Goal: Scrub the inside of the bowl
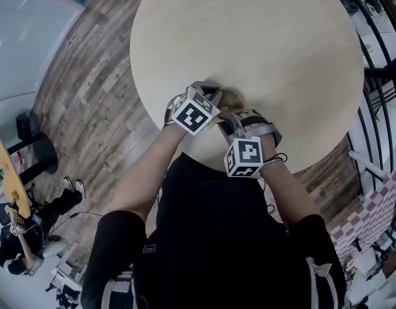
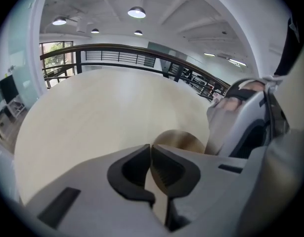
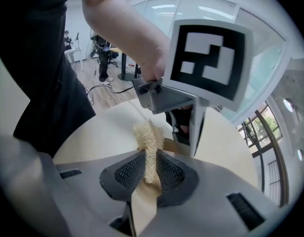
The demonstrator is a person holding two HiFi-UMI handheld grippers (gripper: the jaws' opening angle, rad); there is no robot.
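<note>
Left hand-held gripper (image 2: 152,154): jaws pressed almost together. The brown wall of the bowl (image 2: 180,141) runs down into the thin gap between the pads, so I read this as a pinch on the rim, though the contact itself is hard to make out. The rest of the bowl sits just beyond the jaw tips on the counter (image 2: 102,112).

Right hand-held gripper (image 3: 151,161): clamped on a pale fibrous scrubber (image 3: 147,135), whose tuft sticks out past the tips. The bowl lies just ahead of that tuft, under my left hand-held gripper.

Progress, as a judgement: the tool is in hand and the bowl looks steadied. The scrubber is not inside the bowl, so all the scrubbing is left to do.
</note>
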